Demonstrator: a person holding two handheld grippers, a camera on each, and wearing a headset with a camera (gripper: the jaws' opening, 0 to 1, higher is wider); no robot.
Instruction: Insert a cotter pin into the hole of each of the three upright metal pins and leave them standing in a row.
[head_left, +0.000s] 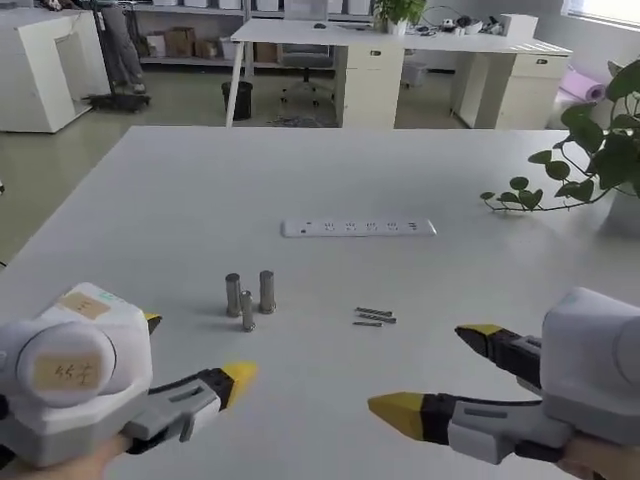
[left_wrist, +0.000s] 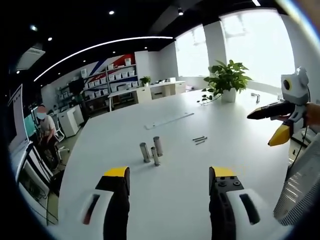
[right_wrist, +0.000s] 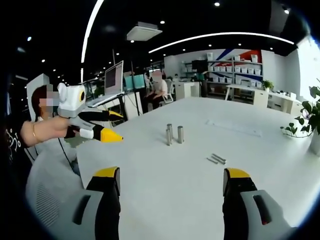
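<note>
The left gripper (head_left: 197, 348) is nearest, low on the left, its jaws spread wide with nothing between them; the right gripper (head_left: 437, 368), low on the right, is spread and empty too. Both are held over the near part of the white table (head_left: 450, 180). Farther in, left of centre, the three metal pins (head_left: 247, 310) stand upright in a tight cluster. To their right, apart from them, the cotter pins (head_left: 372, 316) lie flat. Beyond lies a power strip (head_left: 359, 228), with a plant (head_left: 590, 150) at the far right

Bright, even daylight; fisheye-warped, sharp views.
</note>
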